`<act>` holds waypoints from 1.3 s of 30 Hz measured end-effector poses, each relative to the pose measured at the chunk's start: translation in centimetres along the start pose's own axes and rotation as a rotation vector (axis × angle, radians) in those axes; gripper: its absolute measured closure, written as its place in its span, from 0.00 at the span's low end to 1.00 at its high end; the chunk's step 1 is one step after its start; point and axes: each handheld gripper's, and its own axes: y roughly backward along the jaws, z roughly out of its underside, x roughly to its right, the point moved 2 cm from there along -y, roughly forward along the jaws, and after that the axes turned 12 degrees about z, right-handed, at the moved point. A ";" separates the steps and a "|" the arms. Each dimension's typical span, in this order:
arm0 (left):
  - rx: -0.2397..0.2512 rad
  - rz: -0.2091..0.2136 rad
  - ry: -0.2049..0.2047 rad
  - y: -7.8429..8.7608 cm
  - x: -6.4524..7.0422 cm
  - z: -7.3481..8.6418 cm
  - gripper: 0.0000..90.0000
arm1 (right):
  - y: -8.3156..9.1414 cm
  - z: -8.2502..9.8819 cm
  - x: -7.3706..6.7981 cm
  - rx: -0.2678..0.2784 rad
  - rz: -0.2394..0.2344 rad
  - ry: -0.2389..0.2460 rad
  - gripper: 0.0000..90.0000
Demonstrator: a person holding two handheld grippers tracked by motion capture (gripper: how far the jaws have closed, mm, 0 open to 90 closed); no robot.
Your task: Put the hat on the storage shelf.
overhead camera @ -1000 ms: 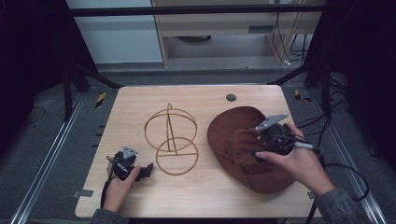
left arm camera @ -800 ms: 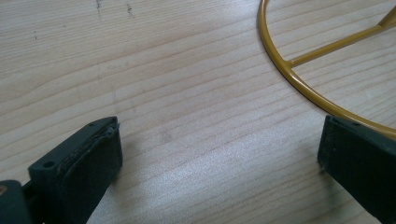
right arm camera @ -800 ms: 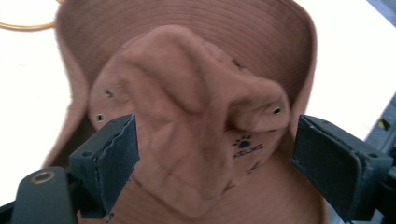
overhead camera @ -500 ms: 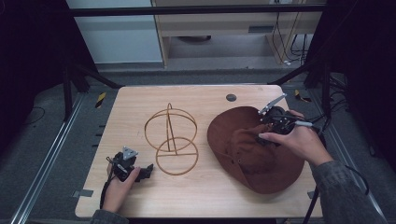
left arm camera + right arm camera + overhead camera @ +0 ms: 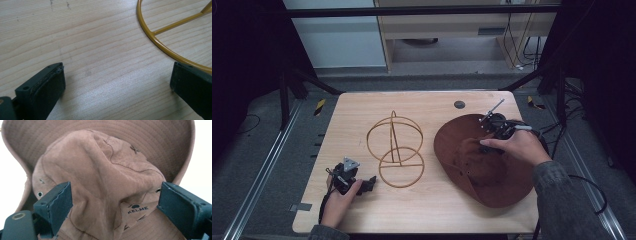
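A brown suede brimmed hat (image 5: pixel 484 175) lies on the right half of the wooden table, crown up and dented. My right gripper (image 5: pixel 492 131) hovers over the hat's far side. In the right gripper view it (image 5: pixel 115 202) is open, its jaws straddling the crown (image 5: pixel 105 170) near a "KELME" mark without closing on it. A gold wire stand (image 5: pixel 394 150), a ring base with upright hoops, sits at the table's middle. My left gripper (image 5: pixel 368 184) rests near the front left, open over bare wood (image 5: pixel 117 82), with the stand's ring base (image 5: pixel 160 45) just beyond its right jaw.
A small dark round disc (image 5: pixel 459 104) marks the table's (image 5: pixel 362 110) far side. Metal frame rails run along both sides of the table, and cables trail off to the right. Bare wood lies between stand and hat and along the back.
The right hand has carried its gripper away from the person, from above the hat's middle to its far side. The left gripper and the stand have stayed put.
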 end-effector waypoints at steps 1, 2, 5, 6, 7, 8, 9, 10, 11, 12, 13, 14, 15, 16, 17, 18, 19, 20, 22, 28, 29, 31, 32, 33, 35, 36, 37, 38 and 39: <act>0.000 0.001 -0.001 0.0 0.0 0.0 0.00 | -0.2 -0.1 0.0 -0.005 -0.001 0.004 0.15; 0.000 0.001 -0.001 0.0 0.0 0.0 0.00 | -0.3 -0.1 -0.1 -0.010 -0.003 -0.003 0.15; -0.001 0.001 -0.001 0.0 0.0 0.0 0.00 | -0.7 -0.3 -0.3 -0.016 -0.011 0.005 0.17; -0.001 0.001 -0.002 0.0 0.0 0.0 0.00 | -0.9 -0.4 -0.4 -0.017 -0.009 0.014 0.19; -0.001 0.001 -0.001 0.0 0.0 0.0 0.00 | -0.9 -0.4 -0.4 -0.017 -0.009 0.014 0.19; 0.000 0.001 -0.001 0.0 0.0 0.0 0.00 | -0.9 -0.4 -0.5 -0.022 -0.008 0.015 0.19; 0.000 0.001 -0.001 0.0 0.0 0.0 0.00 | -1.1 -0.4 -0.6 -0.019 -0.009 0.022 0.21; 0.000 0.001 0.000 0.0 0.0 0.0 0.00 | -1.2 -0.4 -0.6 -0.025 -0.010 0.016 0.21; 0.000 0.001 0.000 0.0 0.0 0.0 0.00 | -1.4 -0.5 -0.6 -0.028 -0.004 0.026 0.24; 0.000 0.001 0.001 0.0 0.0 0.0 0.00 | -1.4 -0.5 -0.7 -0.034 -0.006 0.016 0.27; 0.000 0.001 0.000 0.0 0.0 0.0 0.00 | -1.5 -0.5 -0.7 -0.035 -0.001 0.022 0.30; 0.000 0.001 0.001 0.0 0.0 0.0 0.00 | -1.5 -0.5 -0.7 -0.038 0.005 0.024 0.33; 0.000 0.001 0.000 0.0 0.0 0.0 0.00 | -1.5 -0.5 -0.7 -0.038 0.005 0.024 0.33; 0.000 0.001 0.001 0.0 0.0 0.0 0.00 | -1.6 -0.5 -0.7 -0.042 0.007 0.024 0.36; 0.001 0.001 0.001 0.0 0.0 0.0 0.00 | -1.7 -0.5 -0.7 -0.043 0.011 0.034 0.41; 0.001 0.001 0.001 0.0 0.0 0.0 0.00 | -1.8 -0.5 -0.7 -0.054 0.011 0.034 0.49; 0.001 0.001 0.001 0.0 0.0 0.0 0.00 | -1.8 -0.5 -0.7 -0.054 0.011 0.034 0.49; 0.000 0.001 0.001 0.0 0.0 0.0 0.00 | -1.8 -0.4 -0.7 -0.055 0.011 0.039 0.53; 0.001 0.001 0.001 0.0 0.0 0.0 0.00 | -1.9 -0.3 -0.5 -0.047 0.009 0.050 0.66; 0.000 0.001 0.000 0.0 0.0 0.0 0.00 | -2.1 0.1 -0.3 -0.038 -0.020 0.037 0.85; 0.000 0.001 0.000 0.0 0.0 0.0 0.00 | -2.1 0.1 -0.3 -0.037 -0.025 0.037 0.88; 0.001 0.001 0.001 0.0 0.0 0.0 0.00 | -2.2 0.2 -0.2 -0.029 -0.036 0.042 0.92; 0.001 0.001 0.000 0.0 0.0 0.0 0.00 | -2.1 0.3 -0.2 -0.025 -0.041 0.037 0.94; 0.001 0.001 0.001 0.0 0.0 0.0 0.00 | -2.0 0.3 -0.1 -0.017 -0.047 0.035 0.95; 0.000 0.001 0.000 0.0 0.0 0.0 0.00 | -1.6 0.4 0.2 -0.001 -0.059 0.025 0.97; 0.001 0.002 0.000 0.0 0.0 0.0 0.00 | -1.3 0.4 0.3 0.008 -0.060 0.021 0.97; 0.001 0.002 0.000 0.0 0.0 0.0 0.00 | -1.1 0.4 0.4 0.014 -0.061 0.019 0.98; 0.001 0.002 0.000 0.0 0.0 0.0 0.00 | -0.9 0.5 0.5 0.019 -0.066 0.022 0.98; 0.000 0.002 0.000 0.0 0.0 0.0 0.00 | -0.7 0.5 0.5 0.022 -0.071 0.017 0.98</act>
